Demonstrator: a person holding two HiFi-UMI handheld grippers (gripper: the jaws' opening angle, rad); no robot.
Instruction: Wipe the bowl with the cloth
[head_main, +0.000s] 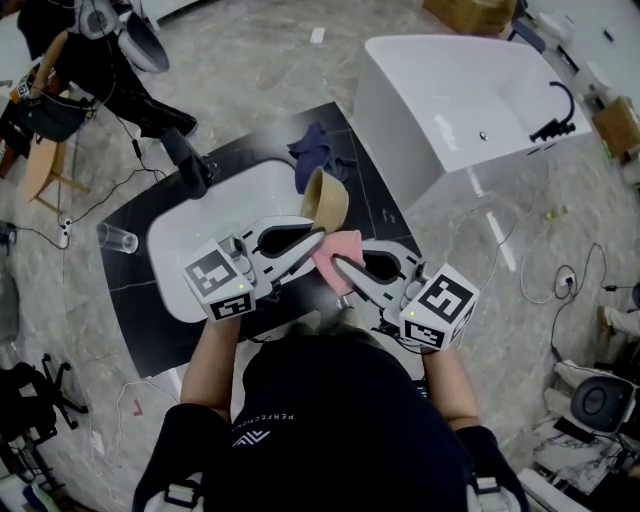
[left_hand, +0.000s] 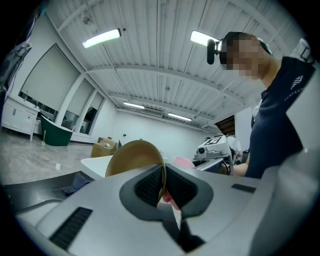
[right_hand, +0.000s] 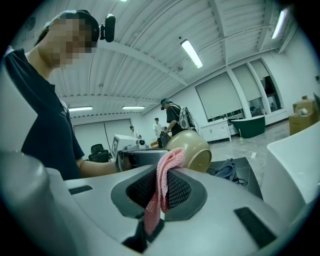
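Observation:
In the head view a tan bowl (head_main: 326, 200) is held up on its side over the black counter, its rim pinched by my left gripper (head_main: 318, 236), which is shut on it. The left gripper view shows that rim (left_hand: 135, 156) standing edge-on between the dark pads of the left gripper (left_hand: 161, 176). My right gripper (head_main: 338, 264) is shut on a pink cloth (head_main: 341, 254) just beside the bowl's near rim. From the right gripper (right_hand: 162, 176) the pink cloth (right_hand: 164, 186) hangs folded between the pads, with the bowl (right_hand: 194, 150) close behind it.
A white sink basin (head_main: 195, 235) with a black faucet (head_main: 188, 158) is set in the black counter. A clear glass (head_main: 118, 238) stands at its left and a dark blue cloth (head_main: 320, 148) lies behind the bowl. A white bathtub (head_main: 460, 100) fills the right. Several people stand far off.

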